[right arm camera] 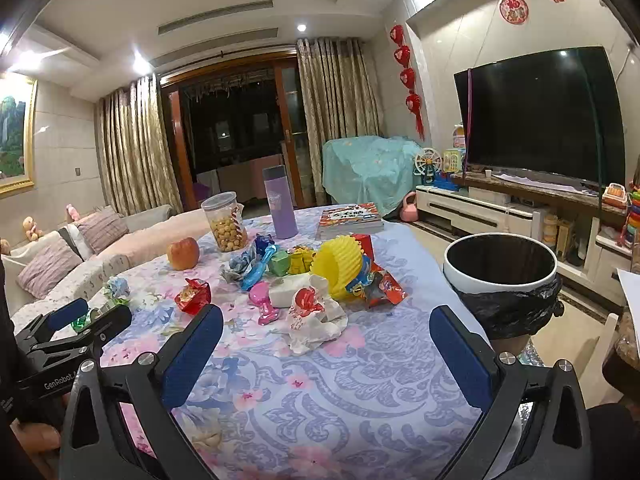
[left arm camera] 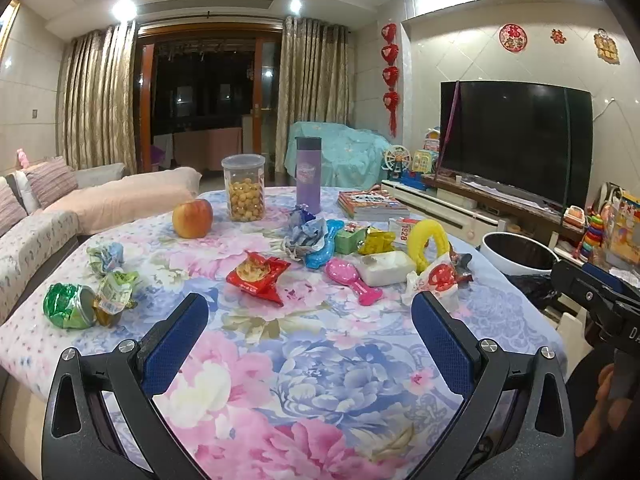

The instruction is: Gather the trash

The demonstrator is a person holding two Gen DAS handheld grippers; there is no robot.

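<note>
Ahead and to the left of my left gripper (left arm camera: 310,312), a crushed green can (left arm camera: 69,306) lies on its side on the table (left arm camera: 320,380), long axis roughly across my view, open end toward my fingers' side, with a green wrapper (left arm camera: 116,292) touching it. Straight beyond the gap between my left fingers (left arm camera: 176,344) lies a red snack wrapper (left arm camera: 258,273), crumpled, its length running left to right. My left fingers stand wide apart, holding nothing, touching nothing.

Just ahead of my right gripper (right arm camera: 326,342) and between its wide-spread fingers (right arm camera: 192,356) lies a crumpled white-and-red wrapper (right arm camera: 314,314); its direction I cannot quite make out. These fingers are empty too. Beyond my right-hand finger stands the white trash bin (right arm camera: 500,276), black bag lining it, mouth upward, beside the table edge.
</note>
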